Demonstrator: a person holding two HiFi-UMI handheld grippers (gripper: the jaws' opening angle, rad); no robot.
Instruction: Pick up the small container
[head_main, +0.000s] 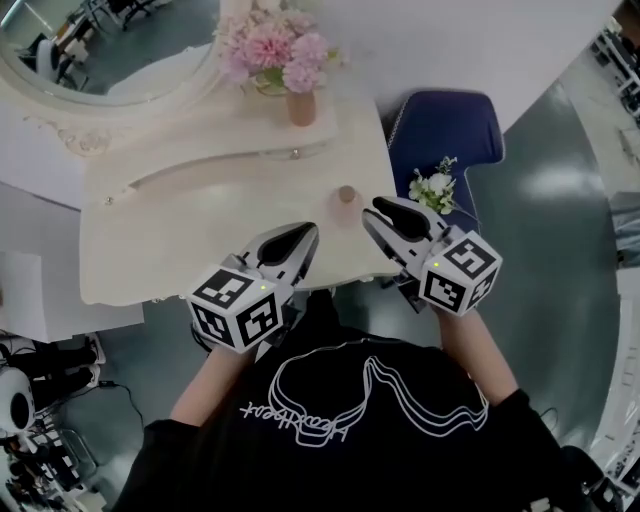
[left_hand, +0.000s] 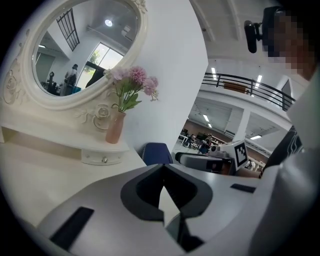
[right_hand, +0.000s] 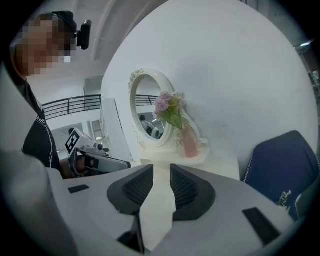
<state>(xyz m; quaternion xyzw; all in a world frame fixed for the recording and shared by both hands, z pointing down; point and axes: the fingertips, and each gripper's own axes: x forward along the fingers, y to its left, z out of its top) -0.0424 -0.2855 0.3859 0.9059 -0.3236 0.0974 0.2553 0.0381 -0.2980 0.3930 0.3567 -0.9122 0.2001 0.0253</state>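
Observation:
The small container (head_main: 346, 194) is a short tan cylinder standing on the cream dressing table (head_main: 180, 235) near its front right edge. My right gripper (head_main: 378, 208) hovers just right of it, a little apart, open with a narrow gap and nothing between its jaws. In the right gripper view (right_hand: 161, 167) only the tabletop shows through that gap; the container is not seen there. My left gripper (head_main: 308, 232) is over the table's front edge, left of the container. In the left gripper view (left_hand: 162, 167) its jaw tips meet, holding nothing.
A pink vase of flowers (head_main: 301, 107) stands on a raised shelf at the back, beside an oval mirror (head_main: 100, 50). A blue chair (head_main: 445, 130) with a small white bouquet (head_main: 433, 187) sits right of the table. The person's torso is close to the front edge.

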